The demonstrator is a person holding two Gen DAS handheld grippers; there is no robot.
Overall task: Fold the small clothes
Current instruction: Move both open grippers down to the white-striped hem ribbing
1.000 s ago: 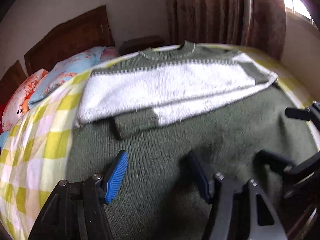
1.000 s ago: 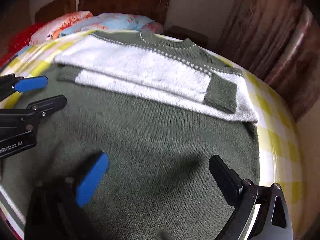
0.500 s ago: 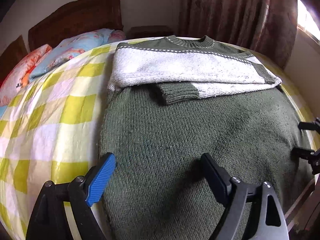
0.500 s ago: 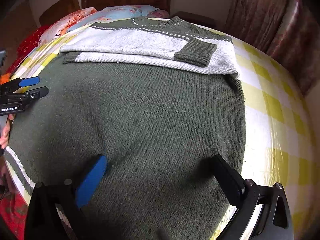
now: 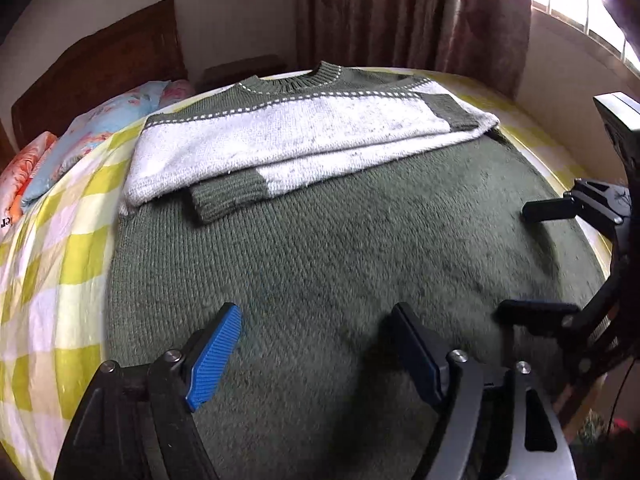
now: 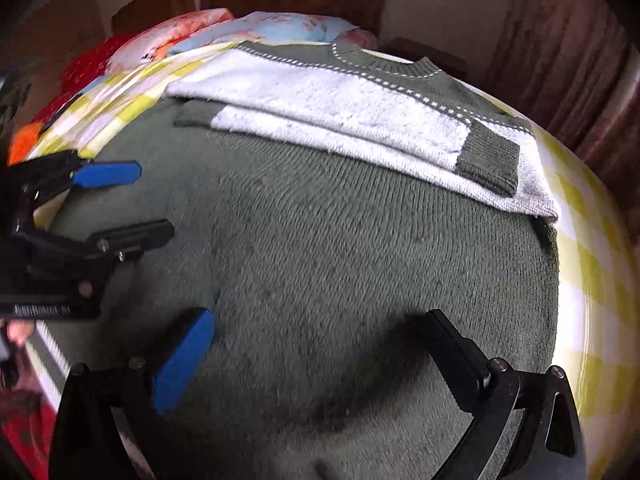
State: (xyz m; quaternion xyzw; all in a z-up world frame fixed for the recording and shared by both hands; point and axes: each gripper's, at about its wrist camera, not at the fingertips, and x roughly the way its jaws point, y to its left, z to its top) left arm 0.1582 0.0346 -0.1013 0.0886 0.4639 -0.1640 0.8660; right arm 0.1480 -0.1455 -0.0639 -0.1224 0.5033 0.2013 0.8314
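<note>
A green and white knit sweater [image 5: 320, 248] lies flat on the bed, collar at the far end, both white sleeves [image 5: 296, 136] folded across the chest with green cuffs showing. It also shows in the right wrist view [image 6: 328, 248]. My left gripper [image 5: 316, 328] is open and empty, low over the green lower body near the hem. My right gripper [image 6: 316, 332] is open and empty over the same area. The right gripper also shows in the left wrist view [image 5: 532, 260] at the right; the left gripper shows in the right wrist view [image 6: 132, 204] at the left.
The bed has a yellow and white checked sheet [image 5: 52, 264]. Floral pillows [image 5: 92, 136] lie by the dark wooden headboard [image 5: 100, 64]. Brown curtains [image 5: 412, 12] hang behind the bed, with a window [image 5: 580, 4] at the right.
Both grippers have moved forward over the sweater's lower body after being back near the hem half a second ago. The sweater lies unchanged and both grippers stay open.
</note>
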